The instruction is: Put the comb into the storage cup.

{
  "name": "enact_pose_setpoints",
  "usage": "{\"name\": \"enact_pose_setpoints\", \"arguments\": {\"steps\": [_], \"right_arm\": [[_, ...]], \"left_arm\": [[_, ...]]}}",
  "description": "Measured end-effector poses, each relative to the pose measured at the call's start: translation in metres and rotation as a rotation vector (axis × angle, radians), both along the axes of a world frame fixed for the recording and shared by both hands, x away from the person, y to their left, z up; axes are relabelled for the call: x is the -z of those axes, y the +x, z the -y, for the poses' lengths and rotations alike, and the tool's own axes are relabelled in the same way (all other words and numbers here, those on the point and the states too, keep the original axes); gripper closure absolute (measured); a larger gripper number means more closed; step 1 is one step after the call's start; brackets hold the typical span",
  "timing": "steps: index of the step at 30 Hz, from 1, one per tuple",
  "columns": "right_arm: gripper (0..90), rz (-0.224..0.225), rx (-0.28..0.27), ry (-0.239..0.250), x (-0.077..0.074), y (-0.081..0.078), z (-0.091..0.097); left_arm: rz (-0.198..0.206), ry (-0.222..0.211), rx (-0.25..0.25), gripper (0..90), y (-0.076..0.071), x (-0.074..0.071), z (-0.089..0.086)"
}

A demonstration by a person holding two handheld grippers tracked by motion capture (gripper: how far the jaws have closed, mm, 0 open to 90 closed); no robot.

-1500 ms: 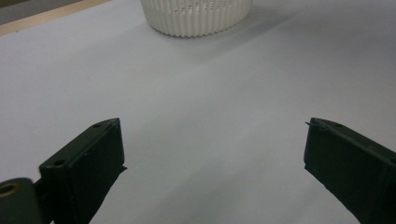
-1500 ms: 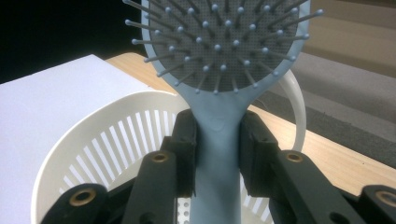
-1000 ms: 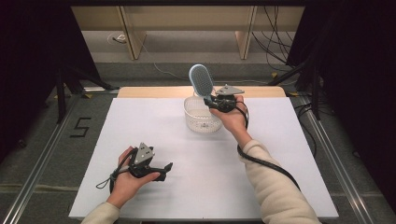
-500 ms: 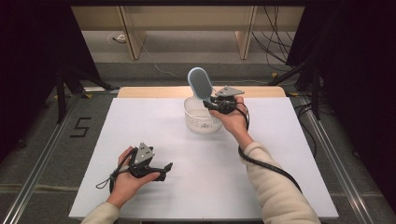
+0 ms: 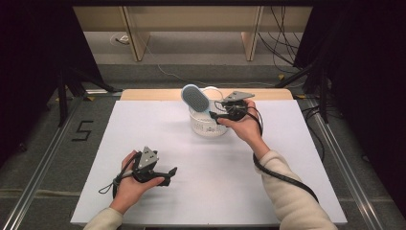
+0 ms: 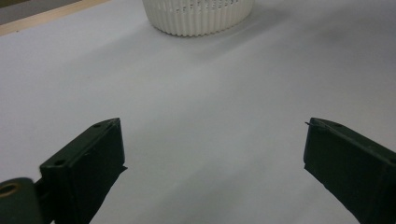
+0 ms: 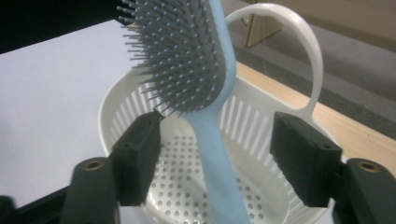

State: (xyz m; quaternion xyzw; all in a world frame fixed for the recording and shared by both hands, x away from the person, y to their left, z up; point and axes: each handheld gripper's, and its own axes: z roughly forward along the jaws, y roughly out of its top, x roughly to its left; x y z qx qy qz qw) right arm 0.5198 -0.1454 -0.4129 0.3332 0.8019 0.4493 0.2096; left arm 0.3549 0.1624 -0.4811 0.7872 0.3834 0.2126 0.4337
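Nearest the person, the left claw (image 5: pixel 168 173) rests low on the white table (image 5: pixel 158 129) with its jaws spread wide and nothing between them. Farther out, the right claw (image 7: pixel 215 158) hovers at the white slotted basket (image 5: pixel 203 125); its jaws have just been opening and now stand apart on either side of the light blue hairbrush (image 7: pixel 196 79) without pressing it. The brush stands handle-down in the basket, its bristled head rising above the rim beside the basket's looped handle (image 7: pixel 299 42).

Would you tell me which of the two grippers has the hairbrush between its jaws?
The right gripper, at the white basket; its jaws flank the blue hairbrush. The left gripper has none.
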Motion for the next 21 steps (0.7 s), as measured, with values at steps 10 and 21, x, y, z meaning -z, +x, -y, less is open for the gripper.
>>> {"name": "enact_pose_setpoints", "arguments": {"steps": [10,21], "right_arm": [[21.2,-0.052,-0.026,0.022,0.000,-0.014,0.013],[19.4,-0.048,-0.023,0.038,0.002,-0.032,0.041]], "left_arm": [[0.000,0.004,0.000,4.7,0.000,0.000,0.000],[-0.003,0.005,-0.003,4.8,0.000,0.000,0.000]]}}
